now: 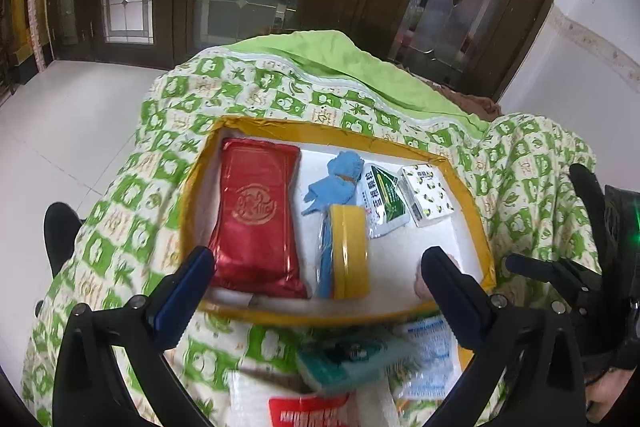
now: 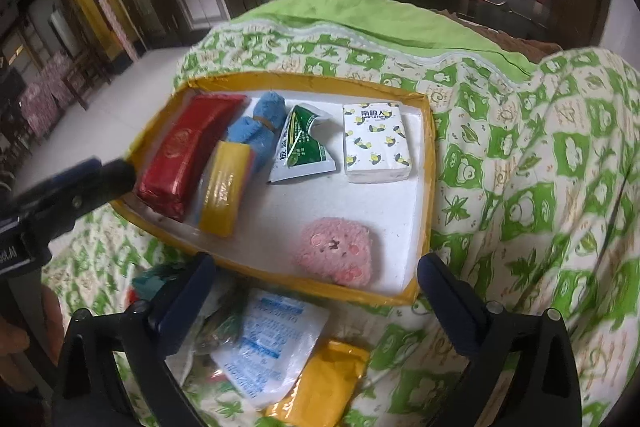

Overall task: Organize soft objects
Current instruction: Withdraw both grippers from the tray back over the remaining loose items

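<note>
Both grippers, left gripper [image 1: 320,279] and right gripper [image 2: 316,283], fingers spread and empty, hover over loose packets [image 2: 272,351] lying just below, nearer than the tray [image 2: 424,187]

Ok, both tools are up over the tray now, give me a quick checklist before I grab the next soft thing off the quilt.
1. Left tool open, nothing between its fingers: ok.
2. Right tool open and empty: ok.
3. Bare white floor left in the yellow-rimmed tray: ok.
4. Pink plush sponge fully inside the tray: ok.
5. White printed sachet and yellow foil packet on the green patterned quilt, unblocked: ok.
6. Blurred items nearest the left tool, identity: cannot tell.
</note>
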Demonstrator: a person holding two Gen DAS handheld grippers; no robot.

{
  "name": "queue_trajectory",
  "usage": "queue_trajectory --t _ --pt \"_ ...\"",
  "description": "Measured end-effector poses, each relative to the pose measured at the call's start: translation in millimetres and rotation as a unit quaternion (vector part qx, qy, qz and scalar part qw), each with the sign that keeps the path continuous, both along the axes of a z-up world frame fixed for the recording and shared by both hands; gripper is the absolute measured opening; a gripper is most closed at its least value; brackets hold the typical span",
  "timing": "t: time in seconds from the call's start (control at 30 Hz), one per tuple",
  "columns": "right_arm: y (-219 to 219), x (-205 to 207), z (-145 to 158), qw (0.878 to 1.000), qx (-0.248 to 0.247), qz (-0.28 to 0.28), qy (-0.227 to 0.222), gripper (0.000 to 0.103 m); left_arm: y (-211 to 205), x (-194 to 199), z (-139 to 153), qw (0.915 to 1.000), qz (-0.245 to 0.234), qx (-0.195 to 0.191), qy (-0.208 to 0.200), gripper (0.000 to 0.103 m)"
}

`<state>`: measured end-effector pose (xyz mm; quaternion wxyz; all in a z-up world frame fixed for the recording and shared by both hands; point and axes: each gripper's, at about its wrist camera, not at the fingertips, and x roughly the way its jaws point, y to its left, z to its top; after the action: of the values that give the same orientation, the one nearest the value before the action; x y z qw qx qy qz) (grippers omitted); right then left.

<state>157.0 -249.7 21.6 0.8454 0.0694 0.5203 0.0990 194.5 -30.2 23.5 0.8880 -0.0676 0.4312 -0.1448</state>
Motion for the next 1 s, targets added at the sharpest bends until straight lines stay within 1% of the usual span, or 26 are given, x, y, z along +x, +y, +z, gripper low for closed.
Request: queue_trajectory --t 0.2,0.4,0.6,0.7,0.87,1.0 --pt "-9 -13 1 0.999 0.023 -0.025 0.003 0.102 19 -28 4 0.9998 0.011 0.015 -0.012 0.103" --pt "-14 -26 4 0.999 0.037 -0.039 0.0 0.102 42 -54 3 0.9997 0.023 -0.001 -0.01 0.103" --pt "-13 -37 -1 0.998 0.038 -0.039 0.012 0.102 55 -73 -10 0.9995 0.029 -0.014 0.005 0.103" --pt "-14 -42 -3 0.998 0.041 -0.037 0.02 0.102 54 -79 -17 0.9996 0.018 -0.017 0.016 0.103" --pt "-15 -51 -7 0.998 0.043 -0.032 0.038 0.102 41 -85 -22 0.9997 -0.014 0.004 0.018 0.103" --pt "-11 -56 -10 0.998 0.037 -0.022 0.054 0.102 33 -87 -27 0.9991 -0.035 0.008 0.023 0.103"
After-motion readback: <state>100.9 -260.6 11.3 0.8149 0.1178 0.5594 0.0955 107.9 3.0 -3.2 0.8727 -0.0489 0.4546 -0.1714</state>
